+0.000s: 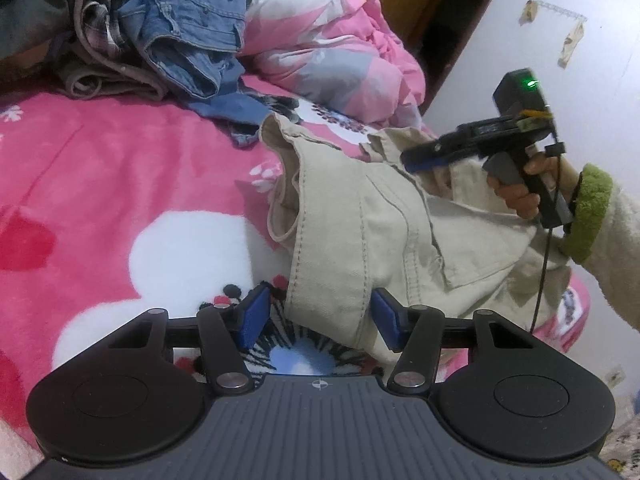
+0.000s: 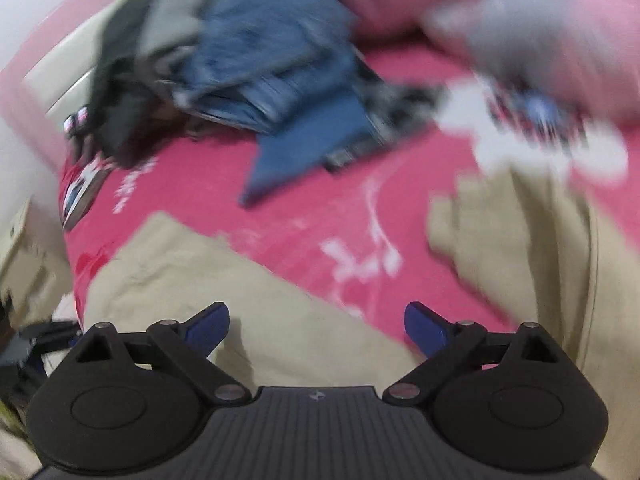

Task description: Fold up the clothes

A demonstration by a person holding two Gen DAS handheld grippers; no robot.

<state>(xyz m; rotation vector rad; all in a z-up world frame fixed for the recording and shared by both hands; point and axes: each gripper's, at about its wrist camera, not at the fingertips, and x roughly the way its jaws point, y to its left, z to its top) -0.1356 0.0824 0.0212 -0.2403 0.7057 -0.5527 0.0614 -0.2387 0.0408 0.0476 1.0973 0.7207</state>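
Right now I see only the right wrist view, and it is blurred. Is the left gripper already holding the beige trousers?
Observer: No. The left gripper is open. An edge of the beige trousers lies between its pads, not clamped.
Operator: Where is my right gripper from that side?
Observer: The right gripper shows over the far part of the trousers, held by a hand with a green cuff.
Operator: Is its unit powered?
Observer: A green light glows on top of it.
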